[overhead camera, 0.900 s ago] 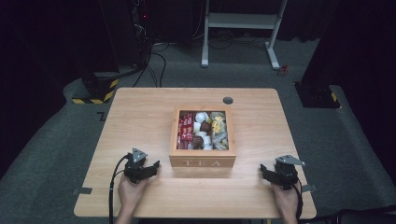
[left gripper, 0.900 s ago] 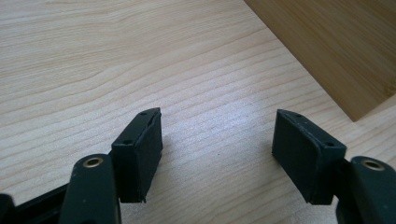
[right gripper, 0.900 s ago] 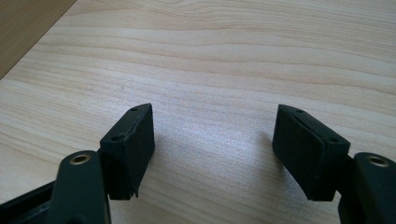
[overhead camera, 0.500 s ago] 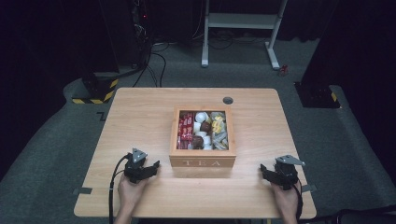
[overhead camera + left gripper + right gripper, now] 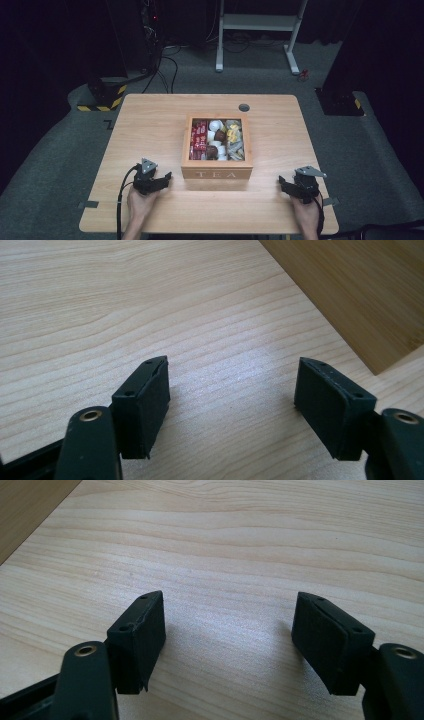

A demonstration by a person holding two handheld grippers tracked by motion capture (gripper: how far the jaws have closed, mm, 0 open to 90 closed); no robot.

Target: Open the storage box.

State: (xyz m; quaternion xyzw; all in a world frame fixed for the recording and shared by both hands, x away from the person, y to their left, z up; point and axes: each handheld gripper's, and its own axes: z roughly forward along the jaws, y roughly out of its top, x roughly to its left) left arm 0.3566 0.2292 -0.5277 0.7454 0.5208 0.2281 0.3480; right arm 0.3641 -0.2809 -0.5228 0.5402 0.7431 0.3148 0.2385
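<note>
A: L gripper point(image 5: 232, 390) first; jaws spread wide, nothing btwn them, just bare bench point(image 5: 100, 300) grain under the gap; pads point(image 5: 145, 405) low over the wood, can't tell if touching.

B: R gripper point(image 5: 230, 630)?

A: Same; jaws spread, nothing pinched, bare wood btwn; pads point(image 5: 142, 640) close above the surface.

B: Outward from there?

A: High view: L gripper point(image 5: 165, 177) at front-left of the bench point(image 5: 150, 115), held in the person's left hand point(image 5: 141, 202); cable runs back off the near edge; R gripper point(image 5: 284, 183) at front-right in the right hand point(image 5: 304, 210); both point inward at the box.

B: Box posn?

A: Wooden tea box point(image 5: 217, 174) mid-bench, btwn the two grippers, apart from both; lid off or open, "TEA" on the near wall; L side holds red packets point(image 5: 199, 140), middle white pods point(image 5: 216, 125) and dark round ones point(image 5: 220, 135), R side yellowish sachets point(image 5: 233, 134); box corner shows top-right in left gripper view point(image 5: 360, 290), top-left in right gripper view point(image 5: 25, 510).

B: Anything else on top?

A: Small dark round grommet point(image 5: 244, 107) behind the box, near the far edge.
</note>
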